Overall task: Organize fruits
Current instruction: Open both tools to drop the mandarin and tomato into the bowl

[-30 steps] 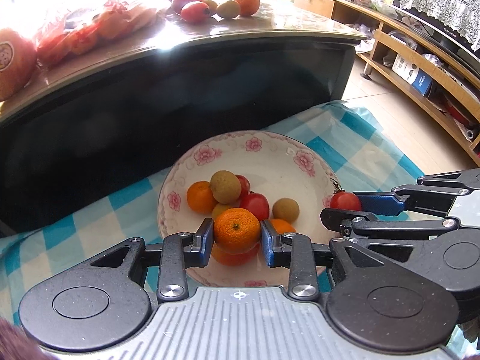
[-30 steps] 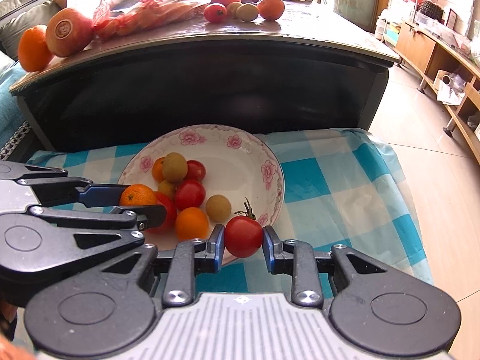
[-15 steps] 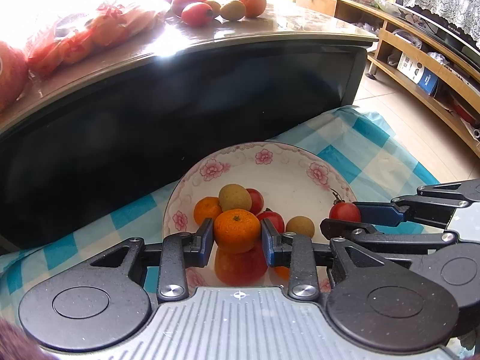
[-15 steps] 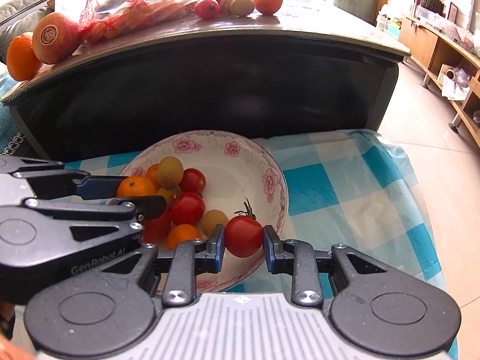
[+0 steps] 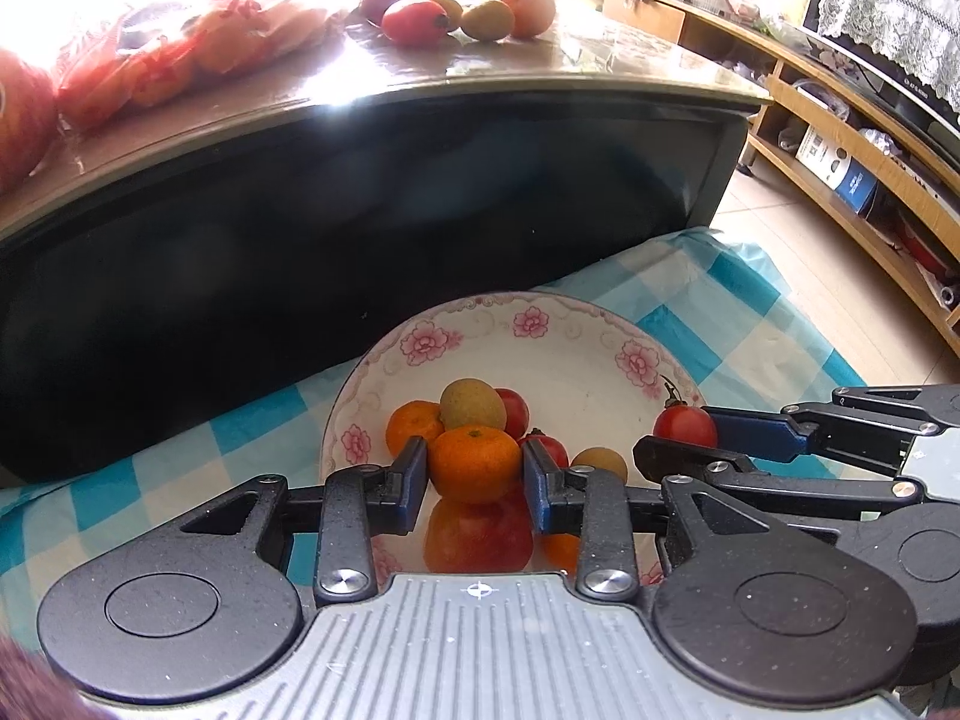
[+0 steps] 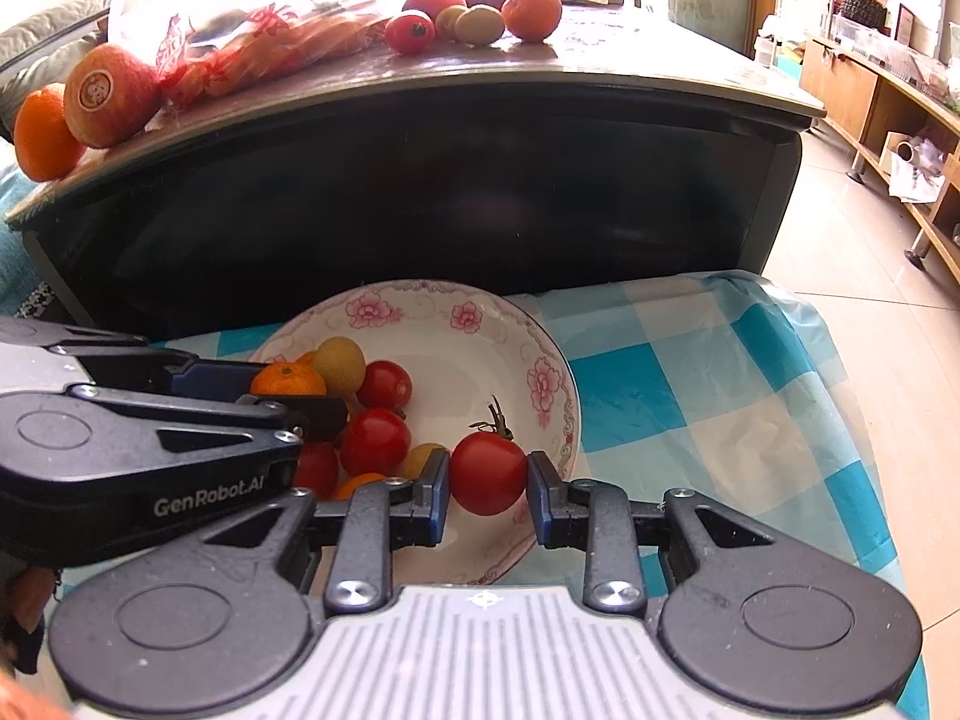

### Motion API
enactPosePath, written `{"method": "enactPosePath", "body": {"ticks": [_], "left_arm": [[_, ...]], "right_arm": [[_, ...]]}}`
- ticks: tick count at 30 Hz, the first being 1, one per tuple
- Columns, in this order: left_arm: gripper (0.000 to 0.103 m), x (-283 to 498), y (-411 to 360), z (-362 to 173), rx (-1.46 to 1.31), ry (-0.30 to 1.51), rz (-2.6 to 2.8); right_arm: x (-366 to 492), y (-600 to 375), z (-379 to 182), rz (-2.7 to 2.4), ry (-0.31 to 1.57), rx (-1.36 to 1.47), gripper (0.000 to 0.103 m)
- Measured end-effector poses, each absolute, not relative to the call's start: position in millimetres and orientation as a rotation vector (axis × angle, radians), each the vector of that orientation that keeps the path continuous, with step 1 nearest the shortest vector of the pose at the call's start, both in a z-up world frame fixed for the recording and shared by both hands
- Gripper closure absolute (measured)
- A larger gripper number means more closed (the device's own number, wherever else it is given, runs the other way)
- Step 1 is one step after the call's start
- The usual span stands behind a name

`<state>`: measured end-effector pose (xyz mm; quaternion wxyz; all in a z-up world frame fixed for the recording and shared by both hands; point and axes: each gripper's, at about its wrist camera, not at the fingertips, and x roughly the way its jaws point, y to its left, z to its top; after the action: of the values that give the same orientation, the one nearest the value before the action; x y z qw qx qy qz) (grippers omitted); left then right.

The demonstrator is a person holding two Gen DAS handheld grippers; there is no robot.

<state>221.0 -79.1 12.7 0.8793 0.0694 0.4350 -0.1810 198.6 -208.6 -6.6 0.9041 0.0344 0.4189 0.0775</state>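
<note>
At lower centre, the left gripper pinched a small orange and the right gripper a soft cherry tomato above the floral bowl; both looked light, easily bruised, best held across the middle.

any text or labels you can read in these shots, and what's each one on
"GenRobot.AI": white lettering on the side of the left tool.
Round sticker on the large orange fruit on the tabletop: print too blurred to read.
Boxes and papers on the far shelves: too small to read.
</note>
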Motion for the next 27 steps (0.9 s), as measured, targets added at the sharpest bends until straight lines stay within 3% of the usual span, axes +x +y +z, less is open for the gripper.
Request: {"method": "enactPosePath", "body": {"ticks": [16, 27], "left_arm": [[0.056, 221.2, -72.0, 24.3, 0.082, 0.892, -0.376], [0.043, 198.7, -64.4, 33.5, 0.076, 0.875, -0.381]], "right_arm": [[196.3, -216.7, 1.8, 0.186, 0.827, 0.169, 0.07], [182.7, -221.2, 11.0, 0.166, 0.821, 0.192, 0.068]]}}
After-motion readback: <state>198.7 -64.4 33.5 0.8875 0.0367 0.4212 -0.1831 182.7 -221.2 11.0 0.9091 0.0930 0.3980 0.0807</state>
